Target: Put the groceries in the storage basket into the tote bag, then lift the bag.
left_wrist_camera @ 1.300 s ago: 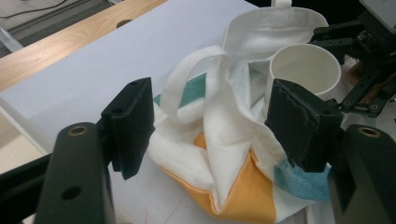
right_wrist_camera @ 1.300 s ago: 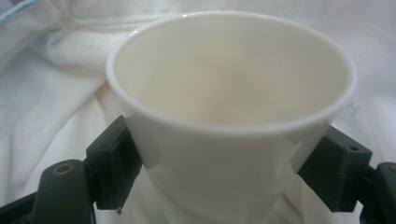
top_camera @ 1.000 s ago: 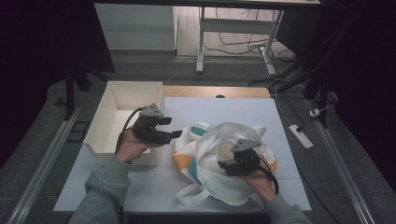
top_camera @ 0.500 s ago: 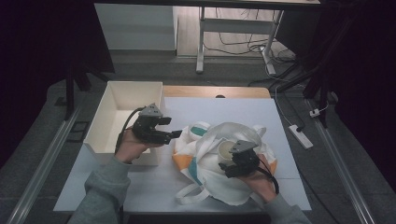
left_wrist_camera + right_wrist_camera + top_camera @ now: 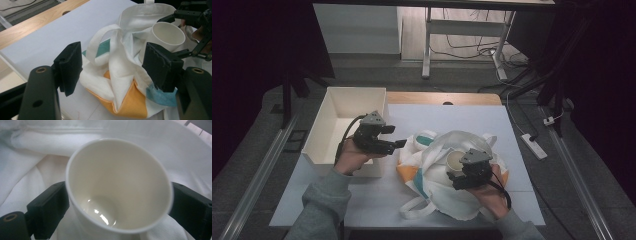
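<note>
At the centre of the table (image 5: 512,125), the white cup (image 5: 455,161) sits in the mouth of the cloth tote bag (image 5: 432,165), with the white tray (image 5: 332,125) off at nine o'clock. Our right gripper (image 5: 455,176) comes at the cup from five o'clock; its jaws have just been opening and now flank the cup's sides, though we cannot tell whether the pads touch it. Our left gripper (image 5: 398,140) hovers at the bag's ten o'clock edge with its jaws spread and nothing between them. We judge the cup light, rigid and smooth, likely to slip or crack under a hard squeeze, so we take it across the wall just below the rim. The bag is limp; its hem or strap (image 5: 103,37) offers the firmest hold.
</note>
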Available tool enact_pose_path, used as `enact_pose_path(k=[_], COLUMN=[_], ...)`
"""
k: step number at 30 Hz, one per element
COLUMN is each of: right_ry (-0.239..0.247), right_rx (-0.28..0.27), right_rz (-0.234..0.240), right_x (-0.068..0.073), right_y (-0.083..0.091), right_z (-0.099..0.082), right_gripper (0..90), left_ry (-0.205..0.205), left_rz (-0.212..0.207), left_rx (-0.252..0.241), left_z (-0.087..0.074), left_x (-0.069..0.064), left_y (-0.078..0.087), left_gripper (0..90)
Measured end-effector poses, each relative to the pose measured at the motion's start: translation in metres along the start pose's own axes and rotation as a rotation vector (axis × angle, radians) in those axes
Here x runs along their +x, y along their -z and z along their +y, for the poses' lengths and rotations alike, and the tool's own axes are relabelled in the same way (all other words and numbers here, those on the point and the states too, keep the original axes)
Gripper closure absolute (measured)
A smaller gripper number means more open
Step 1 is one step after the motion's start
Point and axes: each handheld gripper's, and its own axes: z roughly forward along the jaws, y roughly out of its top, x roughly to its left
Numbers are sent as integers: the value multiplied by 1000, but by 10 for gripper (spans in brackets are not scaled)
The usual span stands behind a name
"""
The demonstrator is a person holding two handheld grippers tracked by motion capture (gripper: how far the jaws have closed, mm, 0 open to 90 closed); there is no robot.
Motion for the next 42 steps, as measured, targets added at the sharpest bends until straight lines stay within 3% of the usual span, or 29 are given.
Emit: enact_pose_path(k=[16, 21, 26, 34, 42], right_ry=[-46, -94, -136, -167, -162], right_rx=[-119, -170, -191, -193, -151], right_rz=[21, 68, 64, 76, 88], right_x=[-4, -15, -31, -53, -61], right_y=[34, 47, 57, 66, 67], right_z=[8, 10, 6, 0, -5], right_gripper=[71, 91, 132, 202, 207], left_ry=[-6, -6, -7, -11, -27], left_rz=[-5, -6, -9, -12, -22], left_rx=[5, 10, 14, 21, 32], left_z=[0, 0, 0, 0, 0], left_x=[-1, -1, -2, -4, -11], left_y=[-1, -1, -3, -6, -9], left_gripper=[319, 319, 319, 318, 314])
